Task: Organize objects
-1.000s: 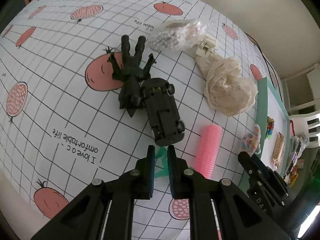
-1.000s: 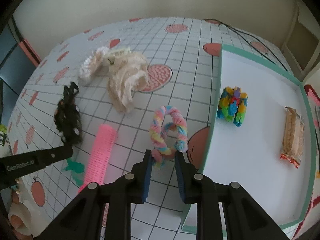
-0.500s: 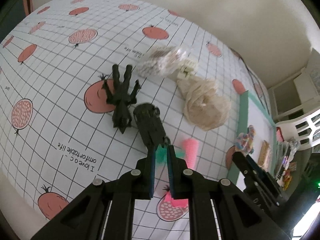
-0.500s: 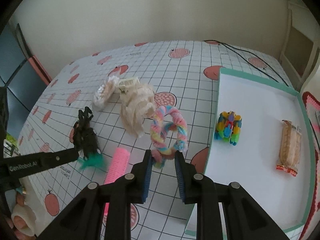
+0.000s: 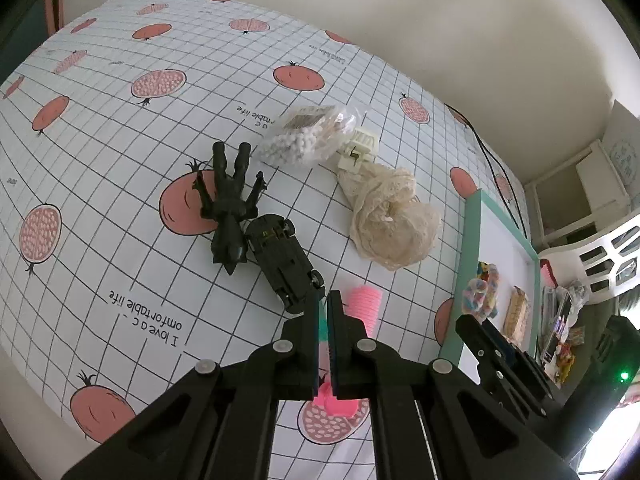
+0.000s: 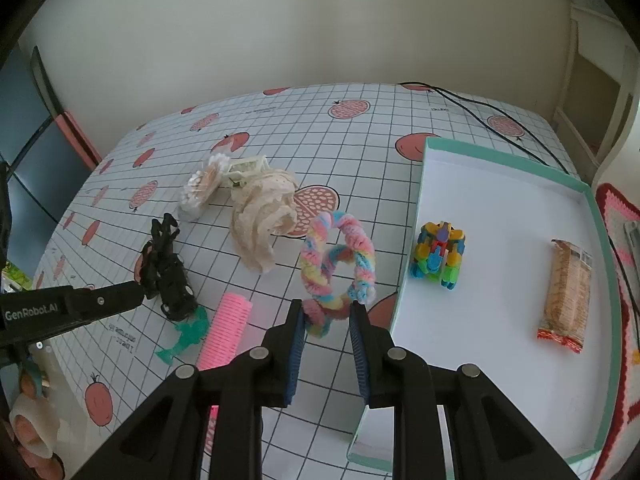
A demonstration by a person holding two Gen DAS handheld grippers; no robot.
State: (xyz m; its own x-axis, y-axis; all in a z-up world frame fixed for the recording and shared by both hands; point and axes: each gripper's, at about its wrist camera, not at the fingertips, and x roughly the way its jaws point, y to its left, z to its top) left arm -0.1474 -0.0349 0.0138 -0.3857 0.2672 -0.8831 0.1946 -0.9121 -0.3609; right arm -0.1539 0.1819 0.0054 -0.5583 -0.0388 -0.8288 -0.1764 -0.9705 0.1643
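If pinch is being loosened, rainbow ring [image 6: 338, 268], being squeezed by right gripper [image 6: 326, 316], could be dropped before box [image 6: 504, 168]; left gripper [image 5: 323, 304] being kept nearly closed on green toy [image 6: 188, 330].

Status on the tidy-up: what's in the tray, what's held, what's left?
Done: the colourful block toy and a wrapped snack bar lie in the teal-rimmed tray.

In hand: the right claw holds the pastel twisted loop; the left claw is shut on a green toy.

Left on the cloth: pink roller, black car, dark figure, lace bundle, bead bag.
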